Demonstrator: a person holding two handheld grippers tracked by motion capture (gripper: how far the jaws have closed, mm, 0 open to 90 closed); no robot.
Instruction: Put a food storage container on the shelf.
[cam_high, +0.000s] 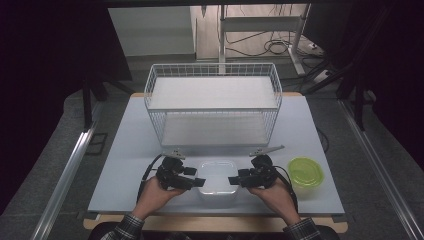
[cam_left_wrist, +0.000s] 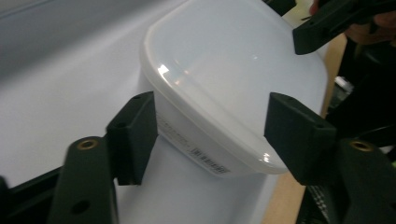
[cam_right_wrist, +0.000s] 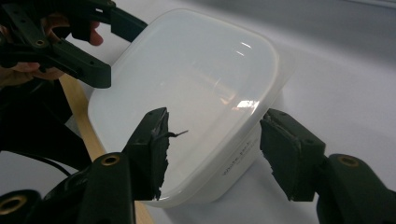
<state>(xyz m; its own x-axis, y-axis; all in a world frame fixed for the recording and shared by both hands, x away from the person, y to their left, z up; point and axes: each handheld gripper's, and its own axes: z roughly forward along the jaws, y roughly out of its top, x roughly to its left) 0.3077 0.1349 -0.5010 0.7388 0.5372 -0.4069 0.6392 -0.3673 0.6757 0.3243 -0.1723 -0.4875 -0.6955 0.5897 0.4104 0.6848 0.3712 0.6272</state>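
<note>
White lidded container (cam_high: 217, 183), white wire basket (cam_high: 213, 102) — lime-green tub (cam_high: 306, 172) — black claws (plaid sleeves (cam_high: 125, 228)).

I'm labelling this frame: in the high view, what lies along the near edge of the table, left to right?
Left claw → white lidded container → right claw → green lidded container.

White container (cam_high: 217, 181) between two claws; wire basket (cam_high: 213, 102) behind.

High view overhead facing forward-down, 2 gripper views close, opposite sides, sharing white container (cam_high: 217, 184).
</note>
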